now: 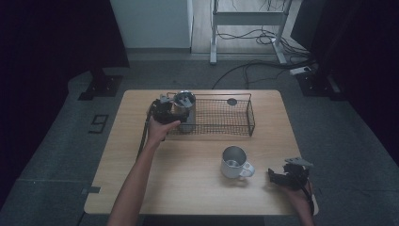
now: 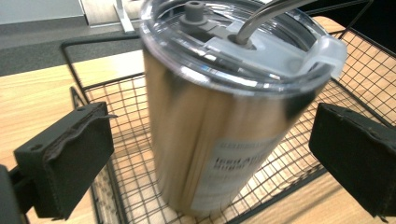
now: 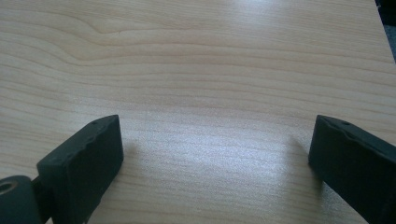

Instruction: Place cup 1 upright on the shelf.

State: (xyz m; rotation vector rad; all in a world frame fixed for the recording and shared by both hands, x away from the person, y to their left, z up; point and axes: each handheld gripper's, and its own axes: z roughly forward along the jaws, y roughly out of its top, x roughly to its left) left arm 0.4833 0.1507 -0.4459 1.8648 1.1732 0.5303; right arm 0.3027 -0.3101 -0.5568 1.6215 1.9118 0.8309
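Now we have the steel tumbler standing upright in the left end of the black wire basket, which sits at the far middle of the wooden worktop. Its clear lid is on, and a bent metal straw rises through it. Our left claw is at the basket's left end, and in the left gripper view its two black pads stand wide on either side of the tumbler, each clear of the steel wall, so nothing is gripped. A printed label shows low on the tumbler's near side, too blurred for us to read.

Over at the near right corner of the worktop, our right claw rests low, with its jaws spread wide over bare wood and nothing between them. A steel mug with a handle stands upright just left of it, apart from the claw, well nearer to us than the basket. A small dark round thing lies in the basket's far part.
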